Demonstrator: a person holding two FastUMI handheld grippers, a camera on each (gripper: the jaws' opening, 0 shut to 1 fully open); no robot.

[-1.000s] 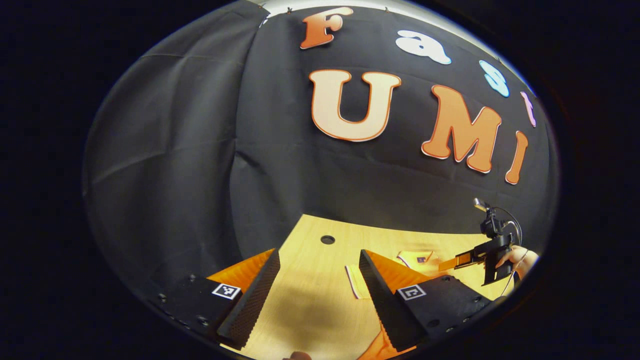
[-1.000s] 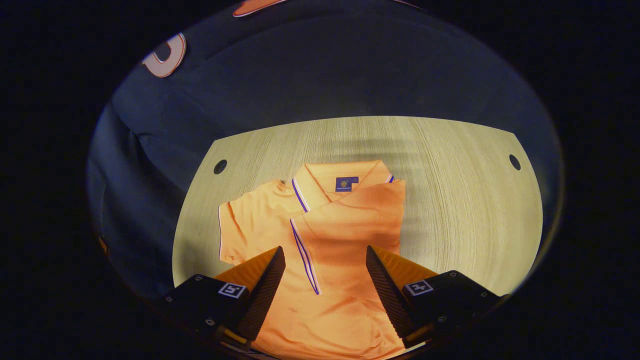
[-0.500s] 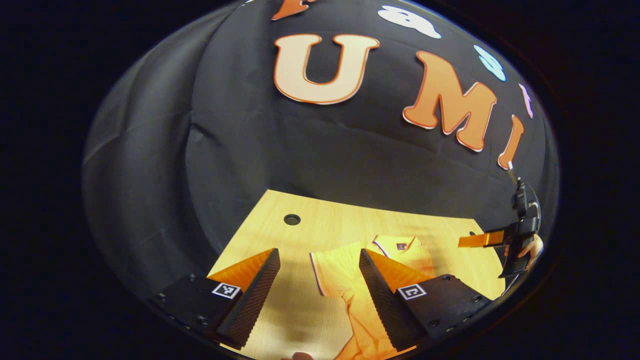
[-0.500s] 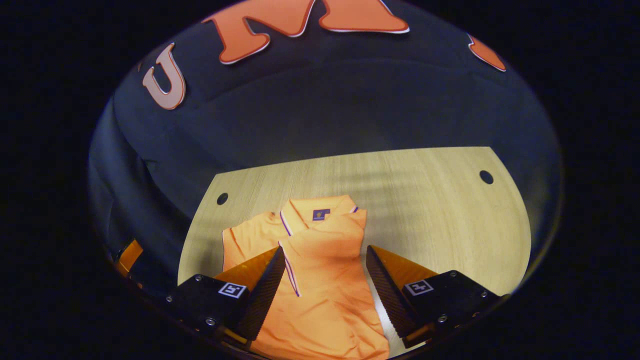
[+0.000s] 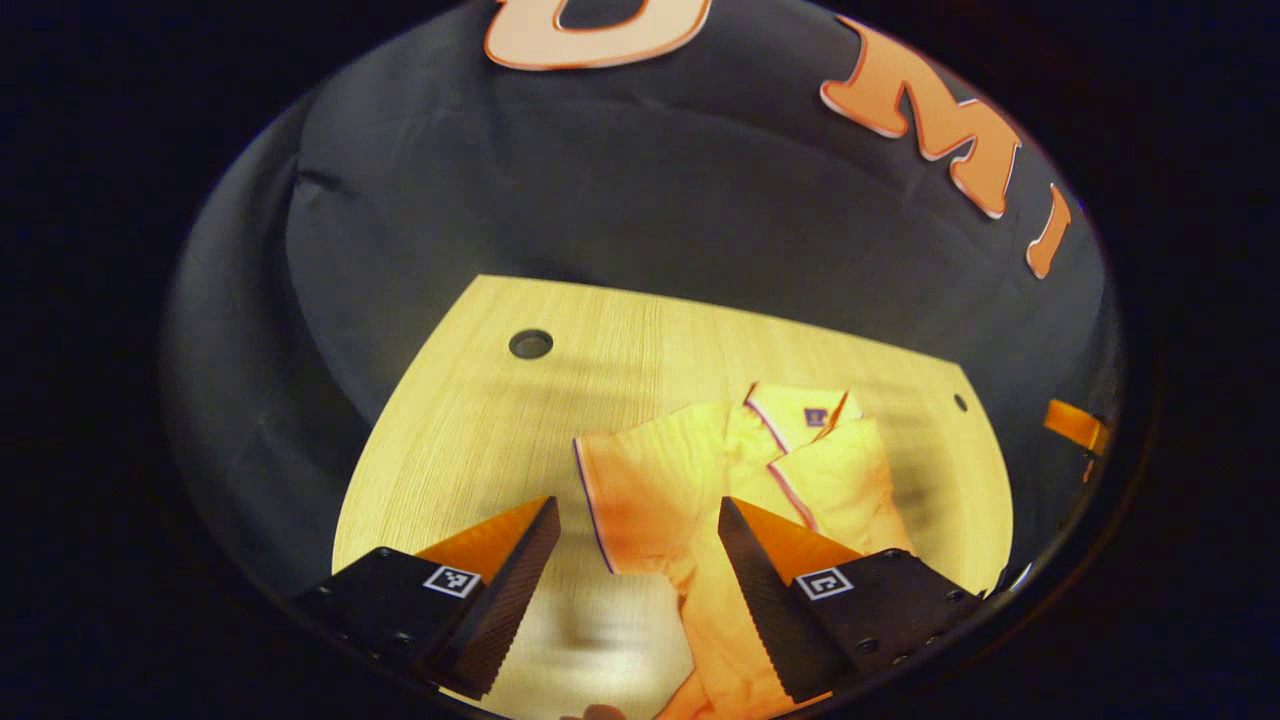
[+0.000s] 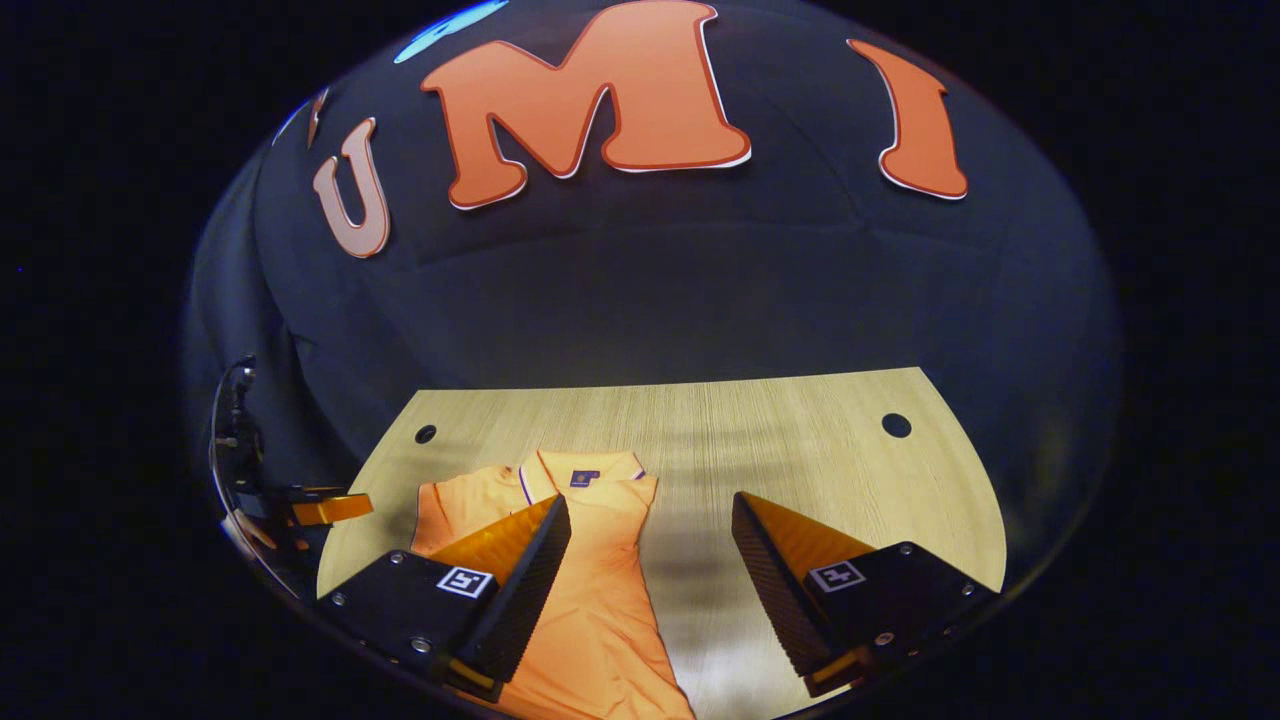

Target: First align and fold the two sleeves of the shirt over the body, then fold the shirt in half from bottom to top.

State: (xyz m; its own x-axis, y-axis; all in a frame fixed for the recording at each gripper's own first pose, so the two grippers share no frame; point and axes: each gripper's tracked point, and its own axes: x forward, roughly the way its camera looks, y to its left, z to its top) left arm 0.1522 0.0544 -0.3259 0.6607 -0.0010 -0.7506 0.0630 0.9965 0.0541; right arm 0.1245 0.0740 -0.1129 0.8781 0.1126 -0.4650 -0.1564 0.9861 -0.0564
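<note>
Spreading across most of the booth floor is a pale wooden table (image 6: 800, 440) with small round holes (image 6: 896, 425) near its far corners. On it lies an orange polo shirt (image 5: 700, 480), collar toward the far wall, one sleeve already folded over the body and the other sleeve (image 5: 630, 490) still lying flat, out to the side. The left gripper (image 5: 640, 580) hovers above that flat sleeve with its fingers spread, holding nothing. The right gripper (image 6: 650, 590) hangs over the shirt's other edge, fingers likewise apart and empty.
</note>
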